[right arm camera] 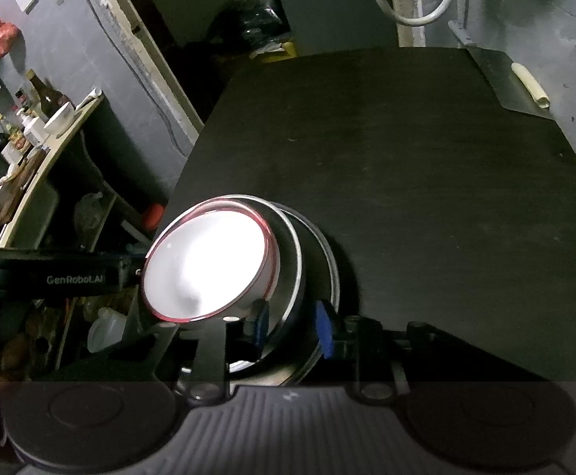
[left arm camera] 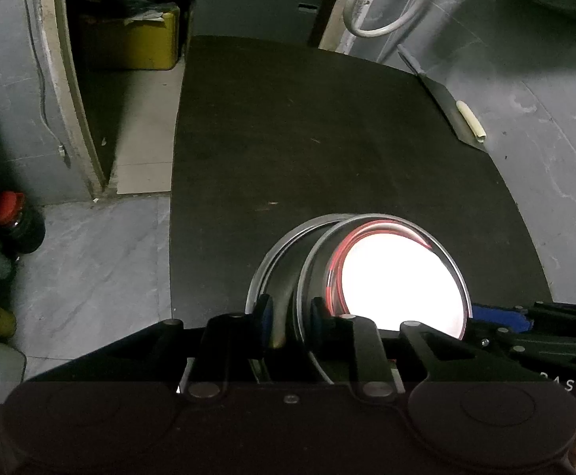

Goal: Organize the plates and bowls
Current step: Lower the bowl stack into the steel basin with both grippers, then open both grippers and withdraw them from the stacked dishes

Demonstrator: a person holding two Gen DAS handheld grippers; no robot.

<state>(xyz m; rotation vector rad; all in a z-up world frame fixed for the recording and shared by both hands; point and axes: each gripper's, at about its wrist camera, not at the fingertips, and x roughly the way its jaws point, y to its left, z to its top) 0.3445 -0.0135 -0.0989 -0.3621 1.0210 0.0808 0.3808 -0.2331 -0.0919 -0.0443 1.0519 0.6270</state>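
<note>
At the near desk edge, narrow jaws of left gripper and right gripper clamped on opposite steel bowl rims, probably for level carrying. Nested inside: white bowl. Around it: outer steel dish.

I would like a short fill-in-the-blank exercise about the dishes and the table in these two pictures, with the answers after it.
1. The white bowl has a thin rim line coloured ____.
2. The white bowl sits inside a bowl made of ____.
3. The table under the dishes is ____ in colour.
4. The cable hanging on the wall beyond the table is ____.

Missing words: red; steel; black; white
</note>
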